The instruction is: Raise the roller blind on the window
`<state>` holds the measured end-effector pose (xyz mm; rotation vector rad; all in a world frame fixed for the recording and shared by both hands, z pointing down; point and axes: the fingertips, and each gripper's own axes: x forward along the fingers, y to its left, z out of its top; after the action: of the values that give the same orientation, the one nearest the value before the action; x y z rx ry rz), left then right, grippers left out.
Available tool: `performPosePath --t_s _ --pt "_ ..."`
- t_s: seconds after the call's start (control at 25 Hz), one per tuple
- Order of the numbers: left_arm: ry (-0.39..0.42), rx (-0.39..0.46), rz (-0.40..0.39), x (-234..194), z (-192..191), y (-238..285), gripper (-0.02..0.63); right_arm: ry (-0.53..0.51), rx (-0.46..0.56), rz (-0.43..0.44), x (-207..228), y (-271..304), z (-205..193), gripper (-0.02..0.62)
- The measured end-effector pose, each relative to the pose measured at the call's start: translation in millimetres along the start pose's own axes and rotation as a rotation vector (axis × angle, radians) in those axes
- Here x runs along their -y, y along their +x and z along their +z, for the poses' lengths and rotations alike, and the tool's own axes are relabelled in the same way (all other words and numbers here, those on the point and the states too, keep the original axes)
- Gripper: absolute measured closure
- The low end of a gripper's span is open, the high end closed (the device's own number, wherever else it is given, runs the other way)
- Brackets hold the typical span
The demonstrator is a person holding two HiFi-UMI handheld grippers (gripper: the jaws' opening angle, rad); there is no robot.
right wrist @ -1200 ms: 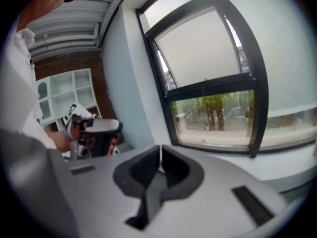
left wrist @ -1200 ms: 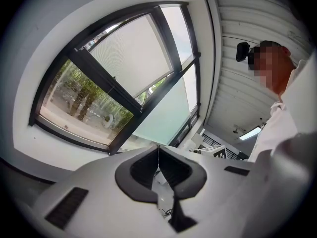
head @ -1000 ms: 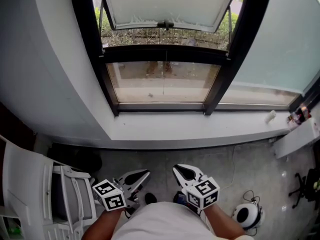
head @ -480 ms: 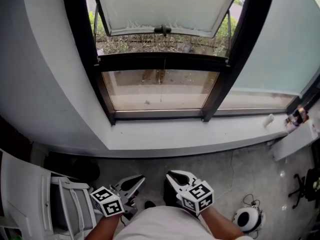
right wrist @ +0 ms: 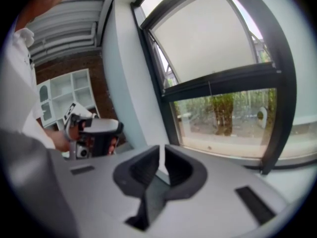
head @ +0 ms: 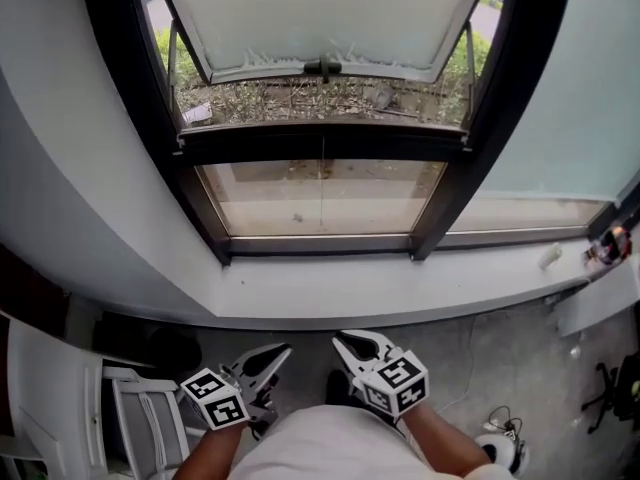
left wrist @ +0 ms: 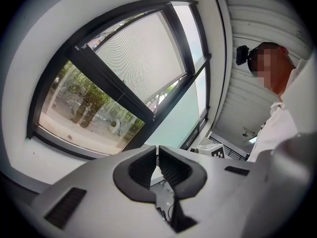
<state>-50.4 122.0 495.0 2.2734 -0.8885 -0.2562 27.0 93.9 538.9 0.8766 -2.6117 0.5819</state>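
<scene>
since 1 s ago: both grippers + head cam now nearer the window [head: 200,208]; frame fills more of head view, sill [head: 330,293] sits lower in pic, white round thing [head: 500,450] on floor [head: 500,358] has slid toward bottom-right corner.
left gripper [left wrist: 157,152]: jaws together, nothing betw. pads; held low in front of person's white shirt [head: 320,453], tip toward window.
right gripper [right wrist: 161,153]: jaws closed to a hairline slit, nothing held; just right of left gripper, not touching it, tip also toward window.
marker cubes: one per gripper, at the near end by the wrists, bottom of head view.
roller blind [head: 320,13]: white, down over upper pane; dark handle [head: 322,66] at middle of lower edge; strip of greenery shows betw. that edge and black crossbar [head: 320,140]. well apart from both grippers, neither touches.
cord [head: 322,173]: thin, hangs in front of lower pane [head: 270,198] below crossbar; untouched.
lower pane: clear, ground + plants outside.
side pane [head: 560,118]: pale, frosted, right of the black upright.
sill: white, lies betw. grippers and glass.
surrounds: white shelf unit [head: 60,388] at left; grey floor.
</scene>
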Motion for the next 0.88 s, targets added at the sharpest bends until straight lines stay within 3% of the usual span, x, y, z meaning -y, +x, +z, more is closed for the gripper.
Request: performPosePath --t_s 0.44,0.68,0.88 --pt "0.048 0.053 0.08 -23 47 74 0.583 -0.016 -0.007 0.031 86 9 36 0.569" --pt "0.046 0.041 0.098 -47 60 83 0.583 0.003 -0.015 0.019 100 26 43 0.569" --pt "0.04 0.022 0.063 -72 76 90 0.583 0.013 -0.005 -0.028 110 48 55 0.569"
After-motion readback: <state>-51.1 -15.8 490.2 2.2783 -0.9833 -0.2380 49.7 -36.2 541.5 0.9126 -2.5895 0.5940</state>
